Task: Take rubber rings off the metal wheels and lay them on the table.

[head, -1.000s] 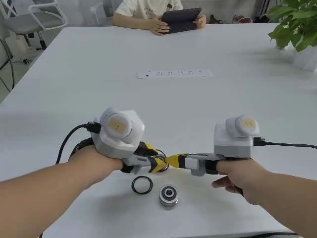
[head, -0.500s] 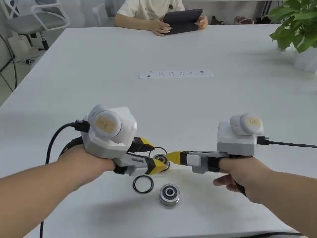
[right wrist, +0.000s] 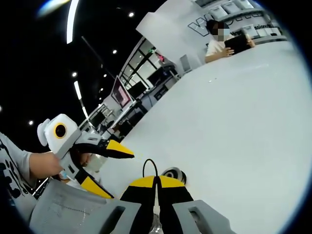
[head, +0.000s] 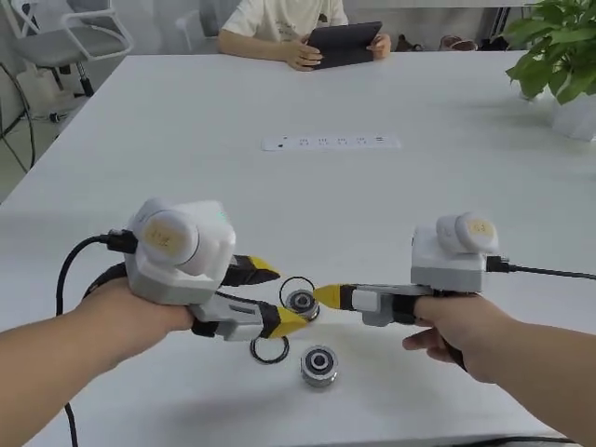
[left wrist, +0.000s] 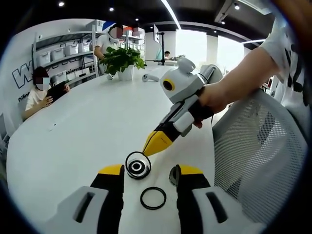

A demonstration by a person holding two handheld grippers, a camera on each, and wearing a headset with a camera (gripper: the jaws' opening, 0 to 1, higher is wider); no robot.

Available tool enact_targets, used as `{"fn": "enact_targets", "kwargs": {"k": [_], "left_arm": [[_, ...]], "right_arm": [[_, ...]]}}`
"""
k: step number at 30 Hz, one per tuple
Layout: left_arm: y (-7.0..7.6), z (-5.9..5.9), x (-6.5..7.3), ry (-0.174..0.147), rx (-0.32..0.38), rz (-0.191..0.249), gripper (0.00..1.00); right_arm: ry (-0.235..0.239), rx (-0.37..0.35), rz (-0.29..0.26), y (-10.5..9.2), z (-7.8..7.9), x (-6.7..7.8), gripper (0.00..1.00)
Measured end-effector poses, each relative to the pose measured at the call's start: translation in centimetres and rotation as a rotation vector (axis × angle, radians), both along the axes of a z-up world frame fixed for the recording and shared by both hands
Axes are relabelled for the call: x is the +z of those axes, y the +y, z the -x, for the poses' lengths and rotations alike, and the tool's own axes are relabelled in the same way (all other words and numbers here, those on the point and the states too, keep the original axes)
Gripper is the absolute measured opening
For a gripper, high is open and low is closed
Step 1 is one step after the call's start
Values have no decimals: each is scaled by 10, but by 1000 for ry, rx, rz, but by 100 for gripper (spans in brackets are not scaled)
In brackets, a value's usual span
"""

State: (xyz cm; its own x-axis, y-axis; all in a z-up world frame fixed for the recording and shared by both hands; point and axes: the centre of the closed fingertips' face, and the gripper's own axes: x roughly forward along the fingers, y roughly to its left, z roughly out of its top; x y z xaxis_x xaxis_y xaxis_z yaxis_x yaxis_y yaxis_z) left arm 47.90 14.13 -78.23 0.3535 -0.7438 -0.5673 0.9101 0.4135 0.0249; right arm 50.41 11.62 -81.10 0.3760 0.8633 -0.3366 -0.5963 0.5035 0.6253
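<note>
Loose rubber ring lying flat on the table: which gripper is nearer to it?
Left. The open left gripper hangs right over the loose ring, which lies between its jaws in its own view. The right gripper, shut on a second ring, is off to the side.

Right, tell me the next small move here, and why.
Probably close the left tongs on the wheel to steady it. They stand open either side of it, while the right tongs are shut on its rubber ring, which looks only partly peeled off.
</note>
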Motion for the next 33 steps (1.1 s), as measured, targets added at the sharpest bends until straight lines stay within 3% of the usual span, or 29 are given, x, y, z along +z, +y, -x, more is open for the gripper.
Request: {"fn": "enact_targets", "kwargs": {"k": [9,22,33], "left_arm": [[16,10,7,-17,13,-1,46],[37,19,5,-2,56,7,59],[51,25,2,3,91,5,63]], "right_arm": [[4,18,1,5,6,2,0],[26,60,10,15,19,0,0],[56,97,29,24,28,-7,0]]}}
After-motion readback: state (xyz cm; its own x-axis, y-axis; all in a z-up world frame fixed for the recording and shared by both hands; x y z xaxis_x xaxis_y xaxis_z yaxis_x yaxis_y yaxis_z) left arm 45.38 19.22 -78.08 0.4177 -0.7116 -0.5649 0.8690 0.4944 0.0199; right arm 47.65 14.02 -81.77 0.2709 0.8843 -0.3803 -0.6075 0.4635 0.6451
